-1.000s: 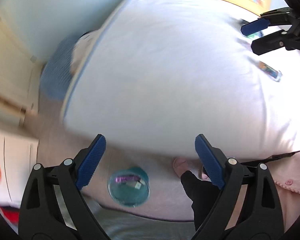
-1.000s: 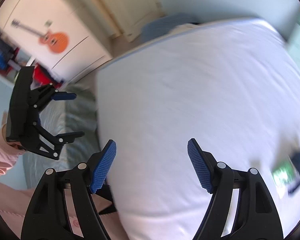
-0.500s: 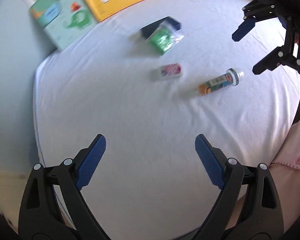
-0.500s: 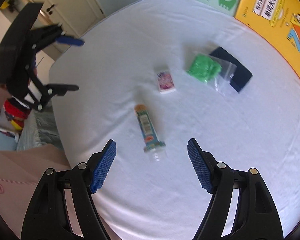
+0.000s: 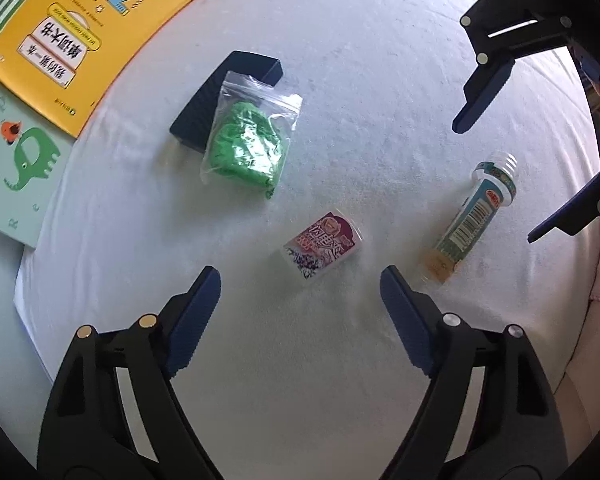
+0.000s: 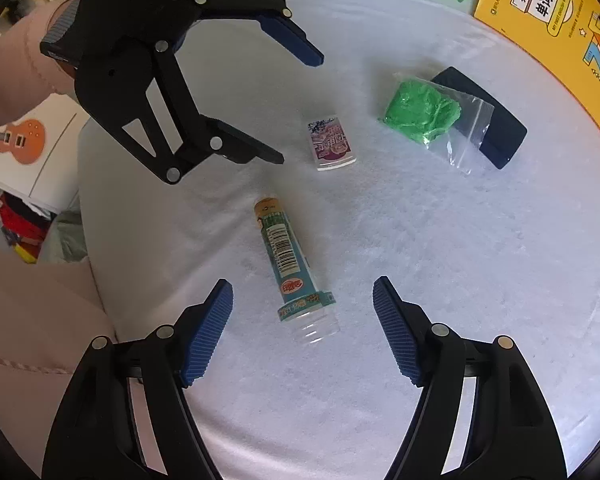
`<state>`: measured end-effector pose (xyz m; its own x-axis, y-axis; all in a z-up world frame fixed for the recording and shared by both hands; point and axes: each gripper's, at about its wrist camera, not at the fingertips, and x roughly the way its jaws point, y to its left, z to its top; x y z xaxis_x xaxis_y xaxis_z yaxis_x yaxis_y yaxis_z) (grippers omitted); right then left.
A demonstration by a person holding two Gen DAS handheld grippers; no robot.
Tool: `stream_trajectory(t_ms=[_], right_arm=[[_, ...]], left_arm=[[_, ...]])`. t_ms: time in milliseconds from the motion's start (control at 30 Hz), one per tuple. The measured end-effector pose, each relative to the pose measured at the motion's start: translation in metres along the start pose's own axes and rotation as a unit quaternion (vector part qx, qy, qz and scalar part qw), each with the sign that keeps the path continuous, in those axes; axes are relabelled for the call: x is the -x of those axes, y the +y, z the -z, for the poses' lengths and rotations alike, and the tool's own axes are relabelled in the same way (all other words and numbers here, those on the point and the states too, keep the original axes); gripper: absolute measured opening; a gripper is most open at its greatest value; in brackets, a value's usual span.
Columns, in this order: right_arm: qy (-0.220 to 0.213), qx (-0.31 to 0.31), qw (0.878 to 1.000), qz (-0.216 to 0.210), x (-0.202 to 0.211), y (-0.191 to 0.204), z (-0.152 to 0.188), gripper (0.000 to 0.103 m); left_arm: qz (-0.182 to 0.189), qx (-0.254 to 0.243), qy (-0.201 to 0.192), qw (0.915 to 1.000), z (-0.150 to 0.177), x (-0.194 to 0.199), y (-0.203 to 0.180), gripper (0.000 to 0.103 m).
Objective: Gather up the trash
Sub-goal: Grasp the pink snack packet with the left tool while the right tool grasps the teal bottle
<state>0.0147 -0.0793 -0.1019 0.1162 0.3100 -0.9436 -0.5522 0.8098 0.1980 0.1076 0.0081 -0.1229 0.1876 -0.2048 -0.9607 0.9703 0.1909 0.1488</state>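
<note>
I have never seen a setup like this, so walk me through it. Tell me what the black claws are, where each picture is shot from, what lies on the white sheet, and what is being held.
The claws are two hand-held grippers; a person carries one in each hand. Each picture comes from a camera on one gripper, looking down along its blue fingers.

The left gripper, jaws closing on nothing, hovers near a small printed packet. The right gripper is open above a lying plastic bottle. Also on the white sheet: a clear bag of green stuff lying partly over a dark flat case, and two picture books at the edge.

Nothing is held.
</note>
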Motion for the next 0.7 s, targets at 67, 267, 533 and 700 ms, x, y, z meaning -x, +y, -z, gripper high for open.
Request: stream_trajectory(t_ms=[67, 267, 533, 700], right_arm=[[0.002, -0.006, 1.0, -0.003, -0.004, -0.003, -0.001, 0.071], [0.021, 0.008, 1.0, 0.012, -0.016, 0.0, 0.004, 0.036], [-0.008, -0.009, 1.0, 0.005, 0.014, -0.009, 0.01, 0.034], [-0.017, 0.029, 0.999, 0.006, 0.027, -0.005, 0.0, 0.034]], left_arm=[[0.003, -0.02, -0.003, 0.9998, -0.004, -0.007, 0.001, 0.075], [0.075, -0.036, -0.02, 0.9964, -0.008, -0.018, 0.006, 0.048], [0.057, 0.002, -0.028, 0.998, -0.003, -0.001, 0.007, 0.048], [0.009, 0.073, -0.029, 0.9969, 0.021, 0.028, 0.009, 0.048]])
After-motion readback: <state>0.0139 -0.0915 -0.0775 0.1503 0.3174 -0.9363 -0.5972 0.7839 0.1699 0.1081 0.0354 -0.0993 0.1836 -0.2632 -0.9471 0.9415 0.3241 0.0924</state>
